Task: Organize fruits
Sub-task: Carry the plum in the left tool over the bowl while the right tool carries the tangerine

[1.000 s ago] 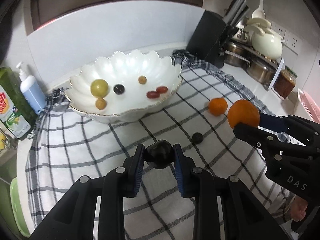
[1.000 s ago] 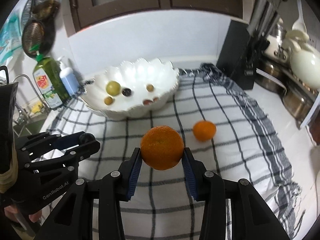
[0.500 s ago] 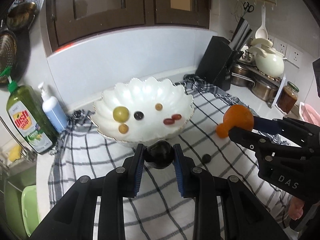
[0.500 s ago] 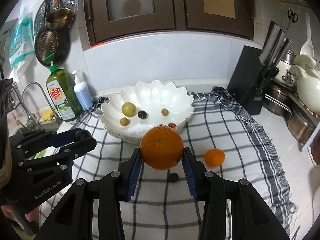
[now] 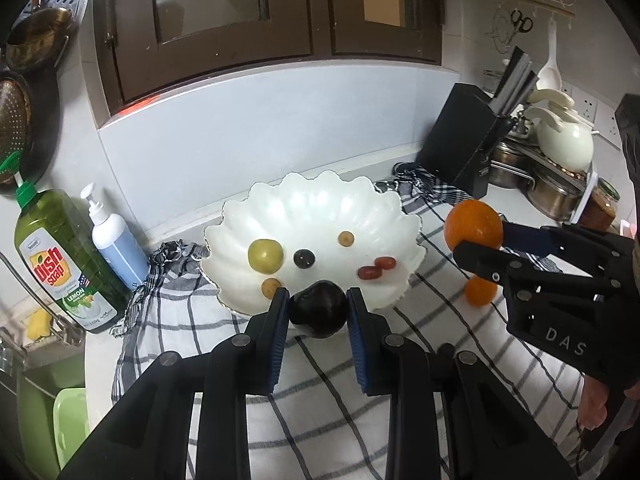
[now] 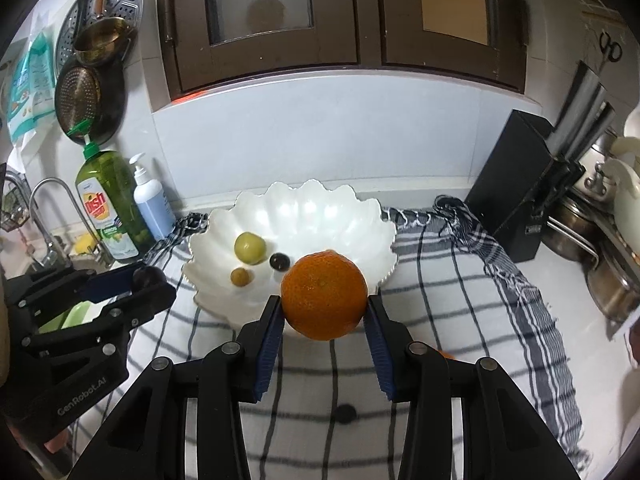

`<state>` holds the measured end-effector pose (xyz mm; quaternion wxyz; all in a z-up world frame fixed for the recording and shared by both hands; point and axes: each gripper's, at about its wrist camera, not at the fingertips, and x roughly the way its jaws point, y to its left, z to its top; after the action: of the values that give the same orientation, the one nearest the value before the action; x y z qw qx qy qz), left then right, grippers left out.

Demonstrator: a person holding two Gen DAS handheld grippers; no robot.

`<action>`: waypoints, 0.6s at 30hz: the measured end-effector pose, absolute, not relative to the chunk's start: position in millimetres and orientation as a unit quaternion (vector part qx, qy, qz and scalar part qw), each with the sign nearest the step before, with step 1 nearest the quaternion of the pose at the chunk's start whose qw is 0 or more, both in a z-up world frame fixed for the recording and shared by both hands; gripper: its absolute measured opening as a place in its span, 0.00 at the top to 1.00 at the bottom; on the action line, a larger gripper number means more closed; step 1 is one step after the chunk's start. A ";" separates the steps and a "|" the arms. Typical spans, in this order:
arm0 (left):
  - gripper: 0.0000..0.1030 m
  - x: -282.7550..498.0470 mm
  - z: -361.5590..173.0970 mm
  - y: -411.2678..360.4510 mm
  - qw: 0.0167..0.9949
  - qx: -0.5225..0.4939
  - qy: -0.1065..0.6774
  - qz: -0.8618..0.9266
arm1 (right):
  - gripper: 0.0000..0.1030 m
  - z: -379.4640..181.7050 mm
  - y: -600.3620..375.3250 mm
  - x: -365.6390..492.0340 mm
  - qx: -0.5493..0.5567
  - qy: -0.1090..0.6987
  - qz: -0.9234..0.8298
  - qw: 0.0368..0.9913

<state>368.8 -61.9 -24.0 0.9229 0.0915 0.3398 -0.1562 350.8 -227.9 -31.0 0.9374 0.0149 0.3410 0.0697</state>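
A white scalloped bowl (image 5: 320,204) (image 6: 344,216) stands on a checked cloth (image 5: 168,320) and holds a green fruit (image 5: 265,255), a dark grape (image 5: 304,259), red grapes (image 5: 376,268) and small brownish fruits. My left gripper (image 5: 318,310) is shut on a dark plum (image 5: 318,309), held above the cloth at the bowl's near rim. My right gripper (image 6: 324,308) is shut on a large orange (image 6: 324,295), held near the bowl's right front rim; it shows in the left wrist view (image 5: 473,225). A small orange (image 5: 480,291) and a dark grape (image 6: 346,413) lie on the cloth.
A green dish soap bottle (image 5: 64,264) and a blue pump bottle (image 5: 116,240) stand left of the bowl, beside a sink (image 6: 44,240). A black knife block (image 5: 468,148), a white teapot (image 5: 564,140) and steel pots (image 5: 560,192) stand at the right.
Both grippers have risen and drawn back from the cloth with their fruits, so the bowl looks smaller and farther. Both stay shut on the plum and the orange.
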 end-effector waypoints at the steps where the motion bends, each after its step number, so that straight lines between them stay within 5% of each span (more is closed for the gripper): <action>1: 0.72 372.9 -23.6 -62.3 0.923 0.091 0.340 -0.157 | 0.59 -30.8 -227.7 355.3 0.014 0.343 0.069 0.937; 18: 0.72 448.7 -38.5 -71.3 0.906 0.082 0.389 -0.145 | 0.59 -48.7 -224.8 441.8 0.004 0.398 0.076 0.914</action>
<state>448.7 -71.3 -38.5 0.9058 0.0820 0.3895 -0.1455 441.8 -224.8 -48.7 0.9143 0.0041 0.3978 0.0760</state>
